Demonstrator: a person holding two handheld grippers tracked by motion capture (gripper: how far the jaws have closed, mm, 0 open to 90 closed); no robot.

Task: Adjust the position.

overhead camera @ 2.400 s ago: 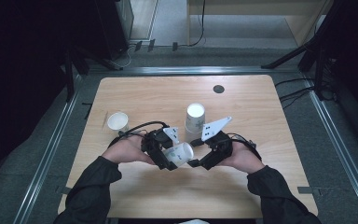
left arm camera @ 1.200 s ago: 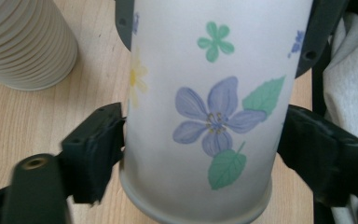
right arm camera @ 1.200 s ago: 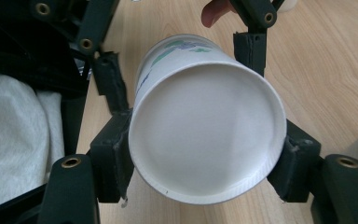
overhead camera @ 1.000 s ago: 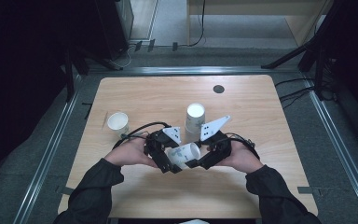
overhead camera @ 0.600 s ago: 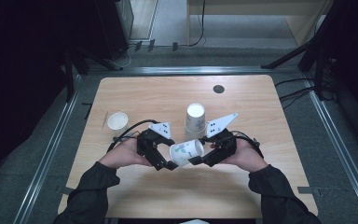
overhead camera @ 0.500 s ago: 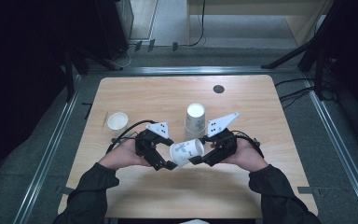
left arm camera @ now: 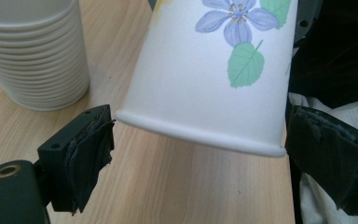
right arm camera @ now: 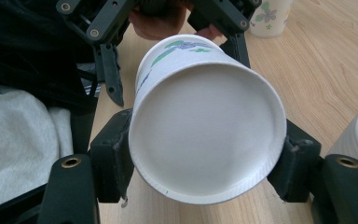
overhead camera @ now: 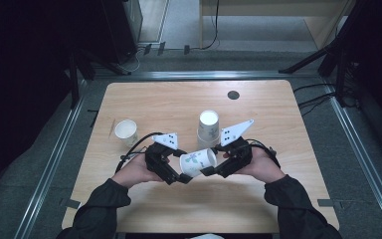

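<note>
A white paper cup [overhead camera: 197,162] printed with a blue flower and green leaves lies on its side in the air, just above the table between my two grippers. In the right gripper view its base [right arm camera: 207,121] faces the camera, and my right gripper [right arm camera: 205,135] is shut on it, a pad pressing each side. My left gripper [left arm camera: 203,126] stands open around the cup's rim [left arm camera: 200,133], with gaps between pads and rim. In the high view, the left gripper [overhead camera: 179,175] is at the cup's mouth end and the right gripper [overhead camera: 208,169] at its base end.
A stack of upturned paper cups [overhead camera: 208,128] stands just behind the held cup, close to the right gripper; the stack [left arm camera: 32,51] also shows in the left gripper view. A single upright cup [overhead camera: 126,132] stands at the left. A dark round hole [overhead camera: 233,94] marks the table's far side.
The left gripper has let go of the cup, opened and drawn back to the left. The cup has stayed in the right gripper and the two hands are a little farther apart.
</note>
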